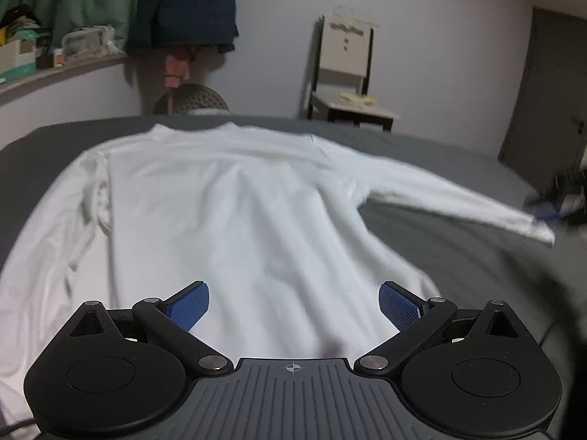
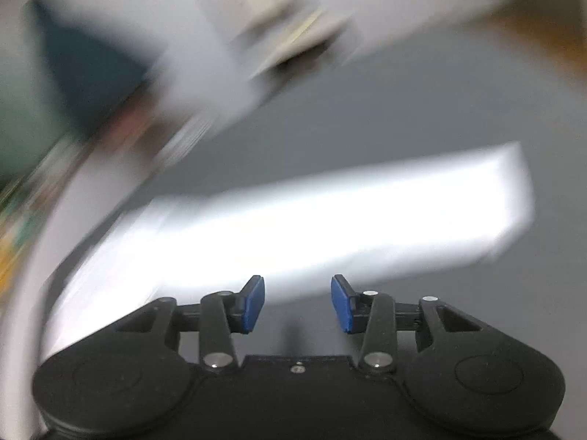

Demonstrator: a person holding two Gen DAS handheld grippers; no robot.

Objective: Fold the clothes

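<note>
White shirt (image 1: 234,198) flat just ahead of wide-spread, empty left hand-held gripper (image 1: 293,306).

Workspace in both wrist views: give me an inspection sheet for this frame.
Surface: grey bed cover, mostly smooth.
Job's things: white long-sleeved shirt spread flat, one sleeve stretched out to the side.
Clutter: nothing seen on the cover.
Grippers: left gripper open above the shirt hem; right gripper open, its view motion-blurred.
Cables: thin one at the left view's lower edge, unclear.
Surroundings: chair, cluttered shelf, hanging dark garment.
</note>
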